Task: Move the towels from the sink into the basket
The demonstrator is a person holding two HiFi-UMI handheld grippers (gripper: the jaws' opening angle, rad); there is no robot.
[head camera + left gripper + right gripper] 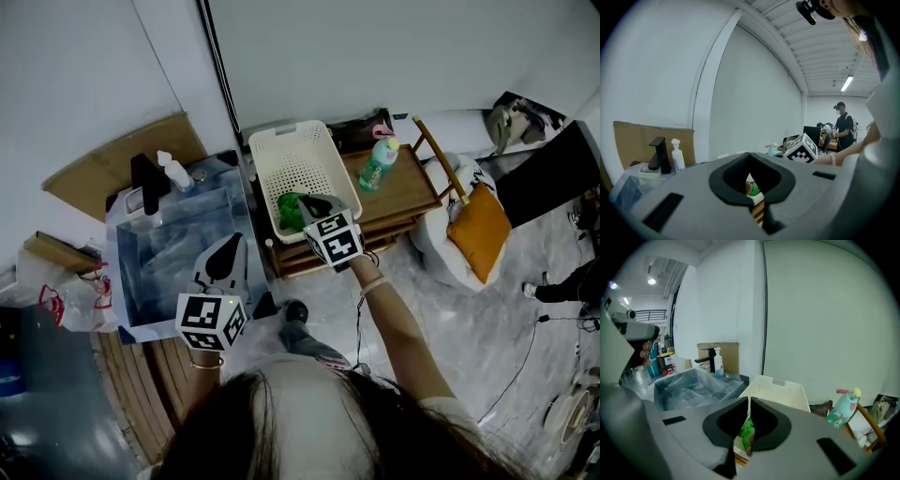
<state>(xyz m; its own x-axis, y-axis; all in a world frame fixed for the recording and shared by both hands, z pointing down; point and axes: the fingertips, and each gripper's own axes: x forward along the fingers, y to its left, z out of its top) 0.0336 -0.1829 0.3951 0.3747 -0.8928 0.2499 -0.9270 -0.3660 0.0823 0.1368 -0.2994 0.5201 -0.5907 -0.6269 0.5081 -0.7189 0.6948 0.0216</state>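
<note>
A green towel [289, 212] lies in the white perforated basket [298, 148], at its near end. My right gripper [307, 201] hovers just over that towel with its jaws closed together; in the right gripper view [749, 402] the towel [747, 430] shows below, through the slit behind the tips, not pinched by them. My left gripper [228, 247] is held over the near right part of the sink [120, 272], jaws together and empty [750, 158]. I cannot make out a towel in the sink's grey-blue inside [684, 389].
The basket stands on a low wooden table [410, 190] beside a green bottle [379, 164]. A black tap [145, 183] and a pump bottle [174, 172] stand behind the sink. An orange cushion [479, 231] lies right. A person [844, 124] stands far off.
</note>
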